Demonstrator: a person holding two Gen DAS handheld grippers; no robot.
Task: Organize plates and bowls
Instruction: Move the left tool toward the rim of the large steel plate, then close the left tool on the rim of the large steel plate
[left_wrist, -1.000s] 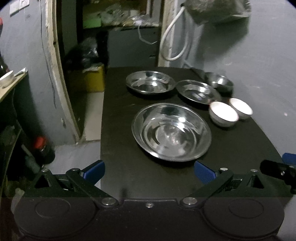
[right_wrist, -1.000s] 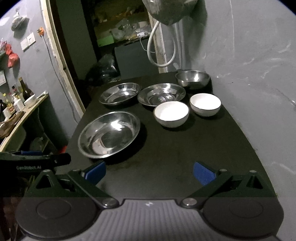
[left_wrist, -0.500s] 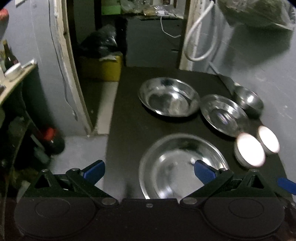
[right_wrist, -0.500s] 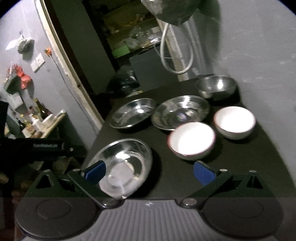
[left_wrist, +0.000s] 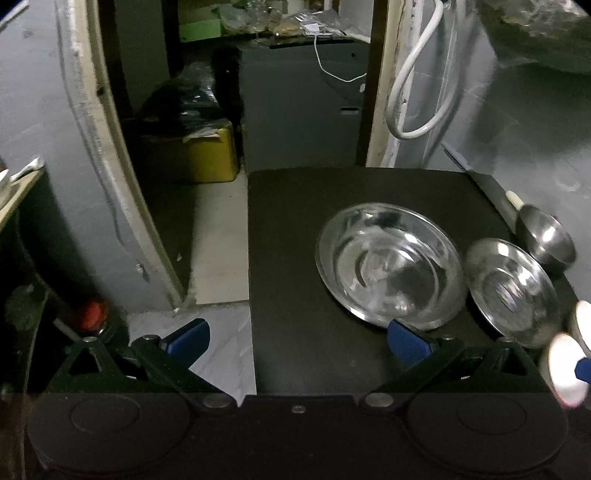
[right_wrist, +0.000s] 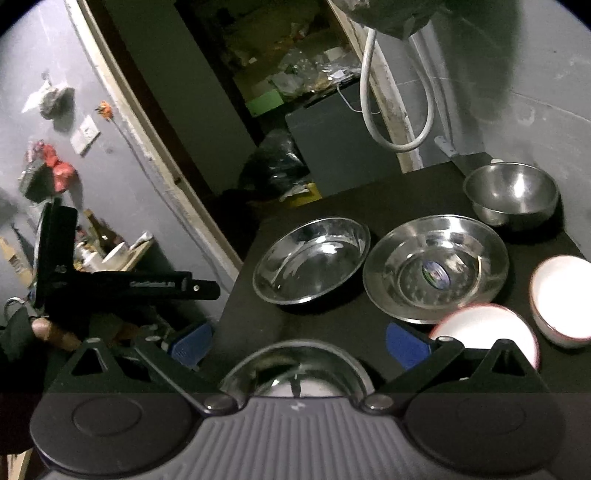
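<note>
On a black table (left_wrist: 295, 258) stand several dishes. In the left wrist view a wide steel plate (left_wrist: 389, 266) lies ahead of my open, empty left gripper (left_wrist: 297, 338), with a smaller steel plate (left_wrist: 511, 291), a steel bowl (left_wrist: 546, 240) and two white bowls (left_wrist: 565, 369) to its right. In the right wrist view my open, empty right gripper (right_wrist: 299, 341) hovers over the near steel plate (right_wrist: 295, 369). Beyond lie a steel plate (right_wrist: 312, 254), a second steel plate (right_wrist: 436, 266), the steel bowl (right_wrist: 511, 197) and white bowls (right_wrist: 484, 332) (right_wrist: 561, 295).
The table's left edge drops to a tiled floor (left_wrist: 221, 240) by a doorway. A yellow box (left_wrist: 207, 155) sits beyond it. A grey wall (left_wrist: 517, 147) with a white hose (left_wrist: 413, 92) borders the right. The left gripper body (right_wrist: 122, 288) shows left of the table.
Both grippers have moved forward over the table. The near steel plate has slid under the left gripper's view, and now lies just below the right gripper's fingers.
</note>
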